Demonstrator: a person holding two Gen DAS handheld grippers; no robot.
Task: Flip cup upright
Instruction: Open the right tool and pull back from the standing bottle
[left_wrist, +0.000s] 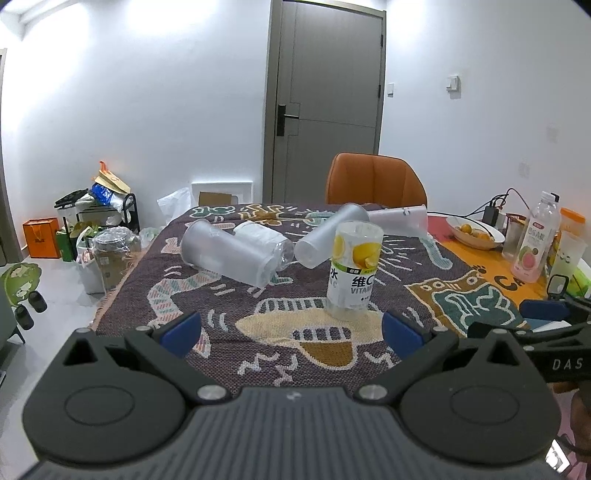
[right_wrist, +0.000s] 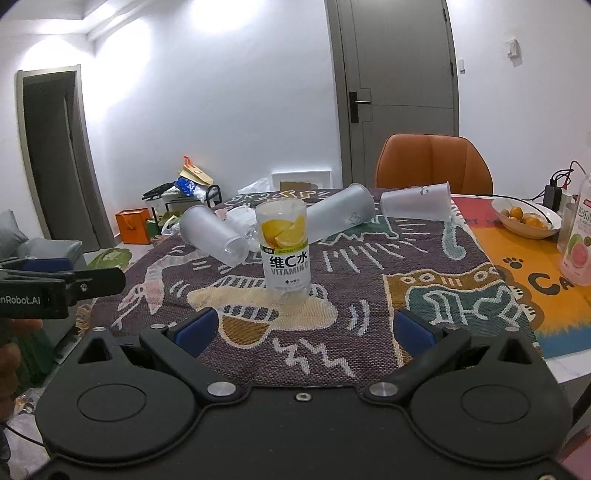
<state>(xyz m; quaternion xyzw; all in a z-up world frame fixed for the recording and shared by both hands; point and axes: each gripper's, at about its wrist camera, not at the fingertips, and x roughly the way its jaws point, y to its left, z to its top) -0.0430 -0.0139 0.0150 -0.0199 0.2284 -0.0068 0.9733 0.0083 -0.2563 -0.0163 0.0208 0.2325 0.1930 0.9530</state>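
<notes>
Facing the desk (right_wrist: 491, 373) with its patterned woven cloth, both grippers hang back empty with jaws spread apart: left gripper (left_wrist: 291, 332), right gripper (right_wrist: 304, 330). The inverted clear plastic cup with a lemon vitamin-C label (right_wrist: 285, 248) stands mouth-down straight ahead of the right gripper, slightly left of centre; for the left gripper it sits ahead and right, so the right looks better lined up. Its long axis is vertical, apart from the frosted tumblers (right_wrist: 214, 234) lying on their sides beyond.

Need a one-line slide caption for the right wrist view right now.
Open right gripper faces a lemon Vitamin C bottle standing on the patterned cloth, three frosted cups lying on their sides behind it.
</notes>
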